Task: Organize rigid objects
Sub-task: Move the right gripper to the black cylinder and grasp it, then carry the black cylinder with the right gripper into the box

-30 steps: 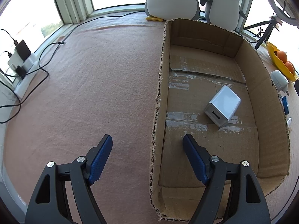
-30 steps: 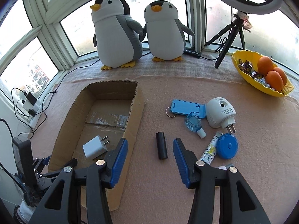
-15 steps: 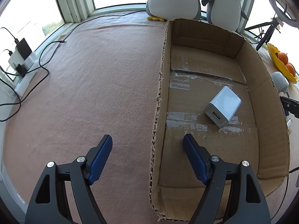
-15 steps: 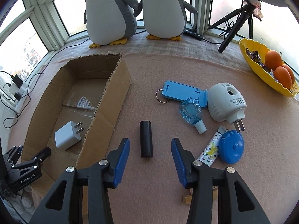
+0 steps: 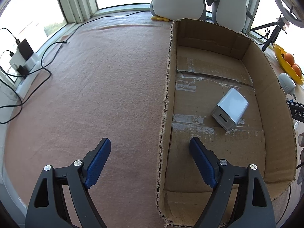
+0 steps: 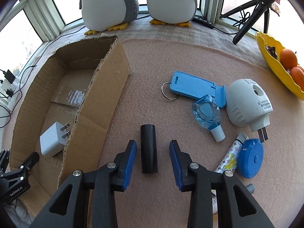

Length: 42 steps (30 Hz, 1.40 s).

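Note:
A black cylinder (image 6: 148, 148) lies on the pink cloth between the blue pads of my right gripper (image 6: 153, 142). The jaws are closing, and a gap still shows on each side of the cylinder. My left gripper (image 5: 149, 140) hangs over the near left wall of the cardboard box (image 5: 273, 95), one finger outside and one inside. Its jaws are opening and hold nothing. A white charger (image 5: 229, 111) lies in the box (image 6: 106, 95) and shows by the wall in the right wrist view (image 6: 52, 142).
Right of the cylinder lie a blue phone stand (image 6: 193, 85), a small blue bottle (image 6: 207, 114), a white plug-in device (image 6: 247, 104), a patterned tube (image 6: 229, 157) and a blue round case (image 6: 250, 157). A yellow bowl (image 6: 273, 64) with oranges, two plush penguins (image 6: 110, 3) and a tripod (image 6: 250, 19) stand behind.
My right gripper has sunk and moved forward over the black cylinder, which now lies between its narrowing jaws. The left gripper has stayed put, with its jaws slightly wider.

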{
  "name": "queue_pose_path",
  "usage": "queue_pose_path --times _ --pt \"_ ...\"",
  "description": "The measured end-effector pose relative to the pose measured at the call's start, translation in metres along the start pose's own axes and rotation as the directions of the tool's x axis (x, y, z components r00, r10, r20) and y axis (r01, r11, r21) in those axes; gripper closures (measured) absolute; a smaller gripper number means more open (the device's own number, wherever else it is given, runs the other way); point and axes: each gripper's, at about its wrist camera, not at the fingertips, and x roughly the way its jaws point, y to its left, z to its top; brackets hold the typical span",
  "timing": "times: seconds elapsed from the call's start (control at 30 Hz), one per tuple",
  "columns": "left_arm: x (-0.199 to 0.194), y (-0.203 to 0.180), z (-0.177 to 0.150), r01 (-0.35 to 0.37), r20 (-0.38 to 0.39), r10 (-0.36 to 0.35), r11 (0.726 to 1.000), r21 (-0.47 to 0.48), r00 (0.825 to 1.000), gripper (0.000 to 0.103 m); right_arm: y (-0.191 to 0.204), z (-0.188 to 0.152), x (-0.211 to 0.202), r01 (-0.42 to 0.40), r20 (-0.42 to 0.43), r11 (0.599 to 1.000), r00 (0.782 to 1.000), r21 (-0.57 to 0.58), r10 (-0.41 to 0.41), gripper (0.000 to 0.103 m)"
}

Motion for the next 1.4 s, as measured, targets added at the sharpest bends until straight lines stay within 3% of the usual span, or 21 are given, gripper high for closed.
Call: queue_pose_path --times 0.37,0.73,1.0,1.1,1.4 --pt "0.001 -0.001 0.0 0.003 0.004 -0.003 1.0 0.007 1.0 0.017 0.001 0.002 0.001 0.025 -0.01 1.0 1.0 -0.014 -0.025 0.088" --pt "0.001 0.002 -0.001 0.024 0.012 -0.024 1.0 -0.009 1.0 0.017 -0.002 -0.002 -0.03 0.0 0.043 1.0 0.999 0.022 -0.001 0.088" --pt "0.002 0.003 -0.003 0.039 0.018 -0.039 0.999 -0.015 0.999 0.016 0.043 -0.001 -0.075 -0.1 0.115 0.993 0.988 -0.061 0.107 0.088" --pt "0.003 0.005 -0.003 0.033 0.024 -0.033 0.999 -0.019 0.999 0.011 0.062 -0.004 -0.08 -0.128 0.109 0.987 0.984 -0.098 0.139 0.088" --pt "0.003 0.007 -0.004 0.043 0.021 -0.042 0.999 -0.033 0.999 0.011 0.097 -0.019 -0.071 -0.144 0.058 0.975 0.986 -0.171 0.156 0.088"
